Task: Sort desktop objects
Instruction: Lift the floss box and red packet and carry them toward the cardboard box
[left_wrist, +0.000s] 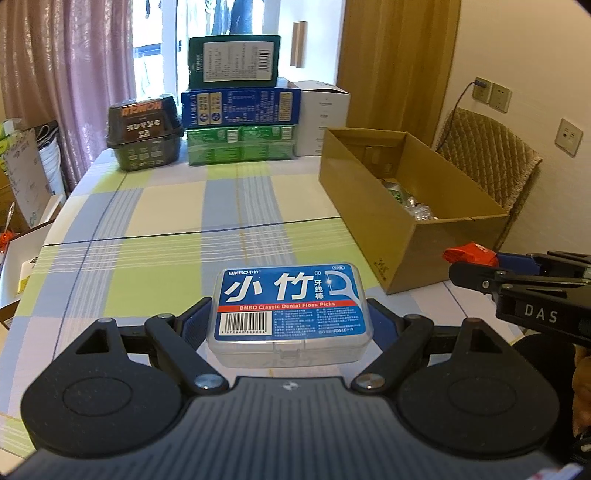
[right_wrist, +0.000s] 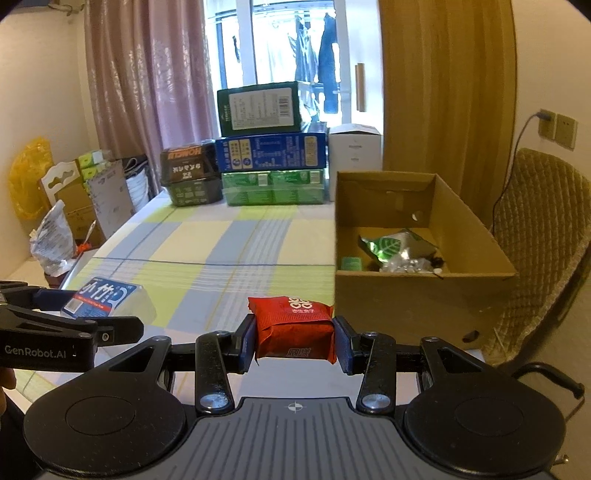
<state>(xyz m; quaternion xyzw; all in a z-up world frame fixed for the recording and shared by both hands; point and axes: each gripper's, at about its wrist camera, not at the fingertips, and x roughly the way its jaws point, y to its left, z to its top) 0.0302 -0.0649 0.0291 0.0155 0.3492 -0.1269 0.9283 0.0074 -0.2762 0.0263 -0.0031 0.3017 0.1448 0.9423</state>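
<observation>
Clear plastic floss box (left_wrist: 289, 316), crinkled red packet (right_wrist: 294, 326)

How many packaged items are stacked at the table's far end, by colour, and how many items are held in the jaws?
Green boxes: 2
Blue box: 1
White box: 1
Dark tub: 1
Held, floss box and red packet: 2
Total: 7

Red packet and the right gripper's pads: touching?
Touching. The right wrist view shows the red packet squeezed between both blue pads of the right gripper, no gap on either side.
</observation>
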